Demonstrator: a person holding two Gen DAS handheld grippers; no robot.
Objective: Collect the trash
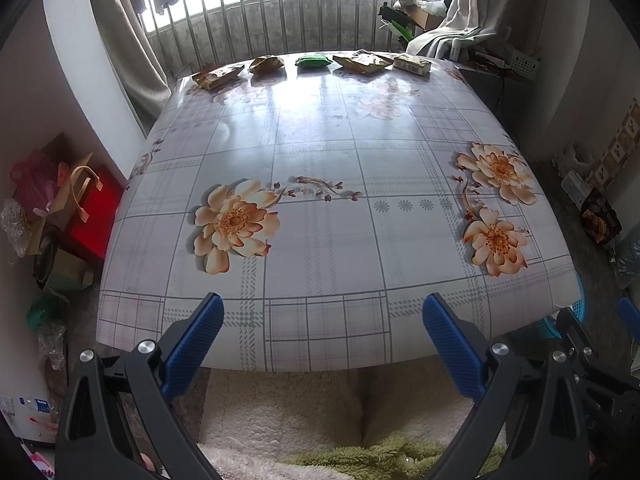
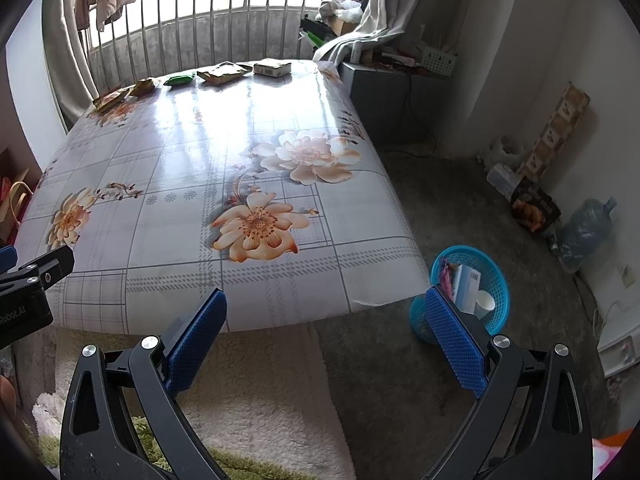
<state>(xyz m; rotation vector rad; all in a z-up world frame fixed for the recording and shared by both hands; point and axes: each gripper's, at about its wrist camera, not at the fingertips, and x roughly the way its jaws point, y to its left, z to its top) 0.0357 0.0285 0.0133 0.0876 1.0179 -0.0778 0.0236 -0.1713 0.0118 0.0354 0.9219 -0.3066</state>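
Observation:
Several pieces of trash lie in a row along the far edge of the table (image 1: 320, 240): a yellow-brown wrapper (image 1: 218, 75), a crumpled wrapper (image 1: 266, 64), a green packet (image 1: 314, 61), a flat brown wrapper (image 1: 362, 62) and a small box (image 1: 412, 64). The right wrist view shows the same green packet (image 2: 179, 79) and box (image 2: 272, 68). A blue mesh basket (image 2: 486, 276) holding some waste stands on the floor at the table's near right corner. My left gripper (image 1: 322, 304) and right gripper (image 2: 324, 300) hover open at the near edge, holding nothing.
Bags and boxes (image 1: 68, 208) crowd the floor left of the table. Right of it are a dark snack bag (image 2: 534, 208), a large water bottle (image 2: 584, 232) and a low cabinet (image 2: 384, 96). A balcony railing (image 1: 280, 20) stands behind. A fleecy blanket (image 2: 260, 392) lies below the grippers.

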